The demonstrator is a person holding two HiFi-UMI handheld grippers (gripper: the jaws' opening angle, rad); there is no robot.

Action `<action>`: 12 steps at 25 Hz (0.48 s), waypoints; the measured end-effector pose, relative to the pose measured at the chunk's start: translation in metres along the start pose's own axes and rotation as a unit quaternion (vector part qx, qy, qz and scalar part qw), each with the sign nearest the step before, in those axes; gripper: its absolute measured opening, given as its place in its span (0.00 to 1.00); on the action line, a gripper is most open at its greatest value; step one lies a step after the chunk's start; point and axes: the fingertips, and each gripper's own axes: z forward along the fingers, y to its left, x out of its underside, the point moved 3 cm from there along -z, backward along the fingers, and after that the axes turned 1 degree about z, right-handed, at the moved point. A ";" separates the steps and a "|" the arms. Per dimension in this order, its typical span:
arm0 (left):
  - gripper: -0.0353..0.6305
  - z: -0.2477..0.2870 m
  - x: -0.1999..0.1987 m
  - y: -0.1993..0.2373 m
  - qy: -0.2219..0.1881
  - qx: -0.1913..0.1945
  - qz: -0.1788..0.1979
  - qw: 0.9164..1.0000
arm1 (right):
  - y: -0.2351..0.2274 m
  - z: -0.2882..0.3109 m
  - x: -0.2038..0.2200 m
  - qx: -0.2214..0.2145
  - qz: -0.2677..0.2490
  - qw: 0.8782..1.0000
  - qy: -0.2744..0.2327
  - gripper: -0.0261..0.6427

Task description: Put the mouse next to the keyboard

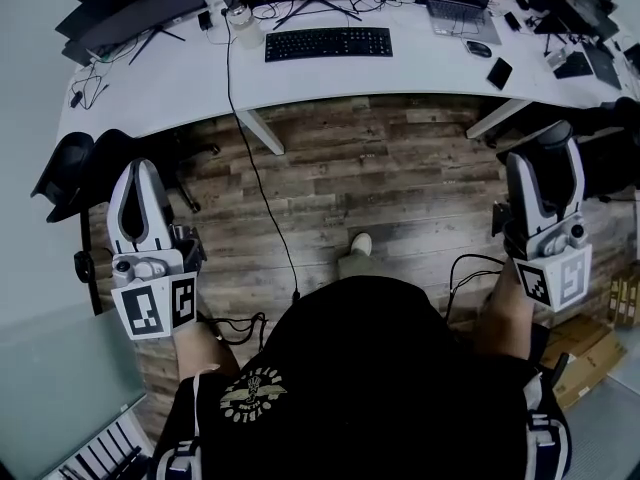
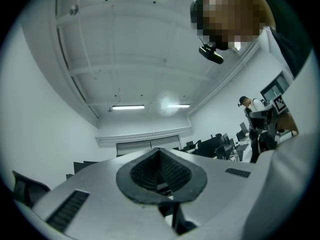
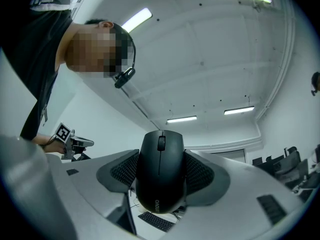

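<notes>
Pointing upward, right gripper (image 1: 543,168) with jaws around mouse (image 3: 160,171).

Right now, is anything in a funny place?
Yes. The black mouse is clamped in the right gripper, held in the air away from the white desk where the keyboard lies. Nothing looks spilled or broken.

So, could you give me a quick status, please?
Left gripper shut, empty. Right gripper shut on mouse. Keyboard on desk ahead, well apart. Nothing seen blocking.

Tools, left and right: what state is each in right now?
Left tool: closed, nothing between its jaws.
Right tool: closed on the black mouse.
</notes>
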 end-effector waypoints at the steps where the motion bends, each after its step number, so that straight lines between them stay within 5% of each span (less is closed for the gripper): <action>1: 0.06 0.004 -0.001 0.001 -0.003 -0.008 -0.008 1.000 | -0.005 0.001 0.001 -0.002 0.000 1.000 -0.001 0.47; 5: 0.06 0.020 -0.010 -0.001 -0.011 -0.033 -0.019 0.999 | -0.028 0.005 0.002 -0.008 0.004 1.000 -0.005 0.47; 12: 0.06 0.042 -0.028 -0.032 -0.026 -0.022 0.014 0.999 | -0.064 0.011 0.005 -0.011 0.012 1.000 -0.025 0.47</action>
